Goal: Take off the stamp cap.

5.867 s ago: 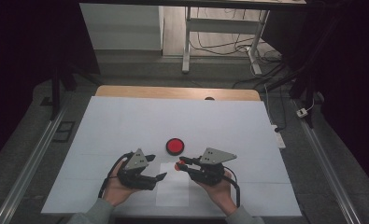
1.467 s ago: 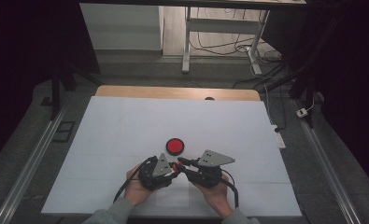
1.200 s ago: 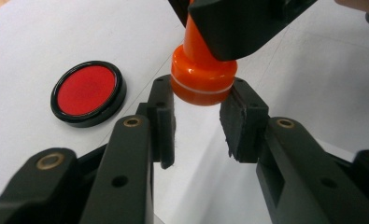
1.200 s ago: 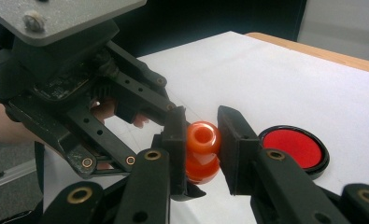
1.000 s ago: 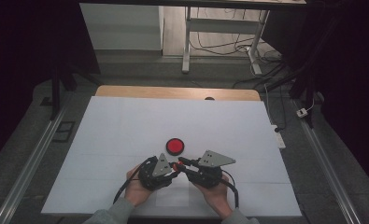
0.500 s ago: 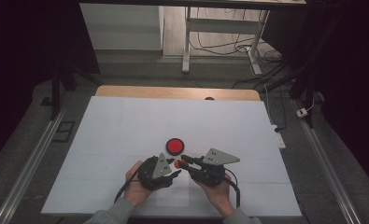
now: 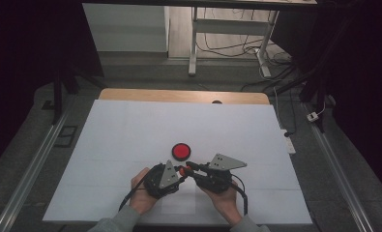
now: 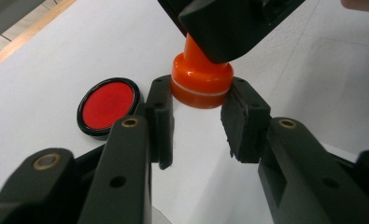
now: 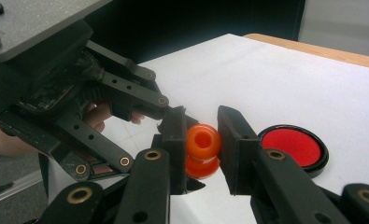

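Note:
A small orange knobbed piece [image 7: 182, 169] hangs just above the white table near the front middle, held between both grippers. My right gripper [image 9: 202, 133] is shut on its narrow hollow top [image 9: 203, 139]. My left gripper [image 8: 201, 95] comes in from the left, its pads pressing both sides of the piece's wide base [image 8: 202, 81], which has a thin white line around it. In the high view the left gripper [image 7: 180, 173] and the right gripper [image 7: 185, 167] meet tip to tip. A round red disc with a black rim [image 7: 181, 151] lies flat just beyond them, also seen as the red disc [image 8: 108, 102] and the red disc [image 9: 292, 144].
A white sheet [image 7: 130, 130] covers the table, with a wooden edge [image 7: 179, 95] at the far side. Metal rails [image 7: 29, 174] run along both sides. Desk legs and cables [image 7: 256, 53] stand on the floor beyond.
Since the oldest frame my left gripper has moved right, up against the right gripper and the orange piece. Over the last second the hands have barely shifted.

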The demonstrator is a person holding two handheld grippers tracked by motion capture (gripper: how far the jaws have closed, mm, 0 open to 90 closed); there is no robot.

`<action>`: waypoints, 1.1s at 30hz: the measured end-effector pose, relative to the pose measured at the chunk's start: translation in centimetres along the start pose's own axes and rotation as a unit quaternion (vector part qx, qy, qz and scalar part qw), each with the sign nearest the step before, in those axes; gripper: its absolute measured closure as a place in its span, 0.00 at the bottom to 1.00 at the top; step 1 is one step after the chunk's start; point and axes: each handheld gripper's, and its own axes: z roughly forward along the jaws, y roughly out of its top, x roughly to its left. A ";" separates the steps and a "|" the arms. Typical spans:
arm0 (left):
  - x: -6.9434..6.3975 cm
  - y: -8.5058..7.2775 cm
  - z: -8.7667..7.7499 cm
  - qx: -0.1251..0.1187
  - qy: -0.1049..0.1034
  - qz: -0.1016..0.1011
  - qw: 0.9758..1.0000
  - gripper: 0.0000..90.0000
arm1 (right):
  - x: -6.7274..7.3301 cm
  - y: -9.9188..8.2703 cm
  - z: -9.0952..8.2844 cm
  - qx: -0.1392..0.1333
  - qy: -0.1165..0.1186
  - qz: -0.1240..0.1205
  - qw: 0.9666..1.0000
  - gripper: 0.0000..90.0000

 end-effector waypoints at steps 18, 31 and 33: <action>0.1 -0.2 -0.1 -0.004 -0.009 -0.012 1.000 0.73 | 0.0 0.3 -0.4 -0.004 -0.009 -0.003 1.000 0.81; 1.4 -1.5 -1.0 -0.016 -0.022 -0.045 0.999 0.72 | -0.4 0.6 -1.1 -0.022 -0.014 0.000 1.000 0.81; 1.7 -1.8 -1.4 -0.020 -0.026 -0.051 0.998 0.72 | -0.5 0.6 -1.2 -0.024 -0.013 0.000 1.000 0.81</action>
